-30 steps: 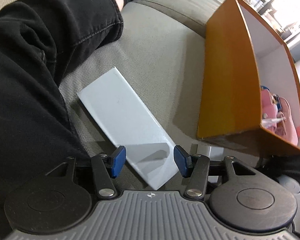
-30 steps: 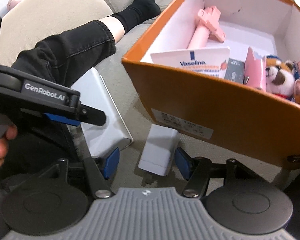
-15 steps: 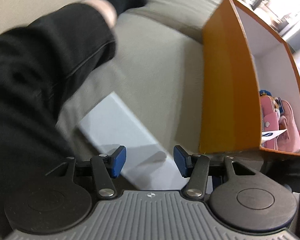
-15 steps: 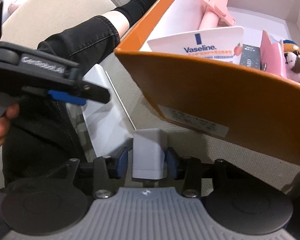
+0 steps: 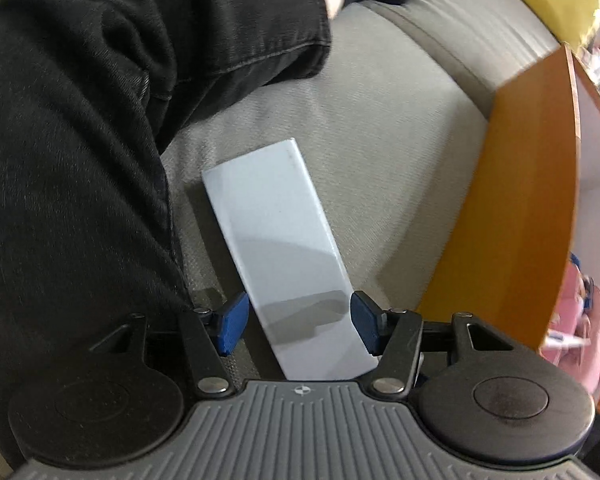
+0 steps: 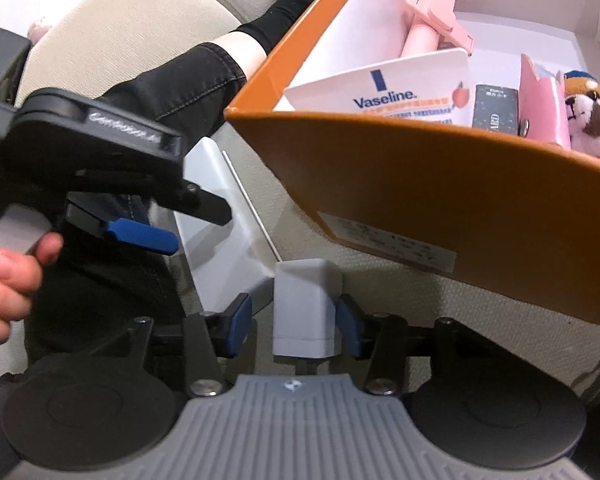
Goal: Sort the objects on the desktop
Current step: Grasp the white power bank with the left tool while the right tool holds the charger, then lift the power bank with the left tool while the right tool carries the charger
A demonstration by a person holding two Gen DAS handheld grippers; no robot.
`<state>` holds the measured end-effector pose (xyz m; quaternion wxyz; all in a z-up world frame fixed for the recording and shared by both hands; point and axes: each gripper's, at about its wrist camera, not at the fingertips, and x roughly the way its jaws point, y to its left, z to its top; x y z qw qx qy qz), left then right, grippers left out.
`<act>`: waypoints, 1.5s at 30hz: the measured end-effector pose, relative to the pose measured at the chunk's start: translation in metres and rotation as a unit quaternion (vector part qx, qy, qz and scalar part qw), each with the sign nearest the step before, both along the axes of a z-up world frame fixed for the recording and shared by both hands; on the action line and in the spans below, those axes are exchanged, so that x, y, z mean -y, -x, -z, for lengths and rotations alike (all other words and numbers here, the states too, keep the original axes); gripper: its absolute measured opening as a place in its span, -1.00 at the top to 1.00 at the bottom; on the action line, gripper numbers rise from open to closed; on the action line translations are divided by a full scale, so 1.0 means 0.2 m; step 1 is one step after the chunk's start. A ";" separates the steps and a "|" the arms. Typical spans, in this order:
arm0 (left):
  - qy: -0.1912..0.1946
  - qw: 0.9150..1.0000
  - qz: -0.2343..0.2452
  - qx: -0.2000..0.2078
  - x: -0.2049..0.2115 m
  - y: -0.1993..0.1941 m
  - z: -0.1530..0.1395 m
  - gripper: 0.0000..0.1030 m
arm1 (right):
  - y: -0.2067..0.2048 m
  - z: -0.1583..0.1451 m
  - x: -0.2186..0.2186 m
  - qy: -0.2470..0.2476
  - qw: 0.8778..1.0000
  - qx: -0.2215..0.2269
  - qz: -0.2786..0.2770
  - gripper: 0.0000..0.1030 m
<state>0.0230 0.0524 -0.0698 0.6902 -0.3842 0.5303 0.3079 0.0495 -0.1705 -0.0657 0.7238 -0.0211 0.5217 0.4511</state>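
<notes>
A small white charger (image 6: 305, 308) stands on the beige sofa cushion between the jaws of my right gripper (image 6: 292, 328). These jaws are opening: the right pad touches the charger, the left pad stands off it. A flat white box (image 5: 276, 240) lies on the cushion, its near end between the jaws of my left gripper (image 5: 298, 326), which are opening and do not press on it. The right wrist view shows the left gripper (image 6: 188, 224) hovering over that white box (image 6: 220, 216). The orange storage box (image 6: 440, 184) stands just behind the charger.
The orange box (image 5: 520, 200) holds a Vaseline card (image 6: 400, 88), a pink selfie stick (image 6: 428, 20), a pink pouch (image 6: 544, 100) and a plush toy (image 6: 592, 116). A person's leg in black trousers (image 5: 100, 120) lies left of the white box. A hand (image 6: 8, 276) grips the left gripper's handle.
The left gripper has rolled, so the white box now runs lengthwise between its jaws. The right gripper closed on the charger, then loosened; its left pad now stands clear.
</notes>
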 end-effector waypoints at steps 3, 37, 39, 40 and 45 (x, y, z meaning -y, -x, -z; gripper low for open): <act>-0.005 0.999 -0.030 -0.009 0.00 -0.02 0.02 -0.41 | -0.02 0.01 0.02 -0.012 1.000 -0.012 0.000 0.02; -0.082 0.972 0.218 -0.027 0.04 -0.03 0.05 -0.48 | -0.02 0.02 0.02 0.048 0.999 0.007 0.010 0.21; -0.081 0.973 0.215 -0.015 0.03 0.00 0.04 -0.48 | -0.03 0.03 0.02 0.044 0.999 -0.001 0.013 0.21; -0.082 0.974 0.212 -0.007 0.02 0.01 0.04 -0.47 | -0.04 0.03 0.03 0.042 0.999 -0.003 0.014 0.22; -0.076 0.975 0.206 0.038 -0.01 0.12 0.00 -0.45 | -0.06 -0.02 0.08 0.043 0.999 0.002 0.016 0.23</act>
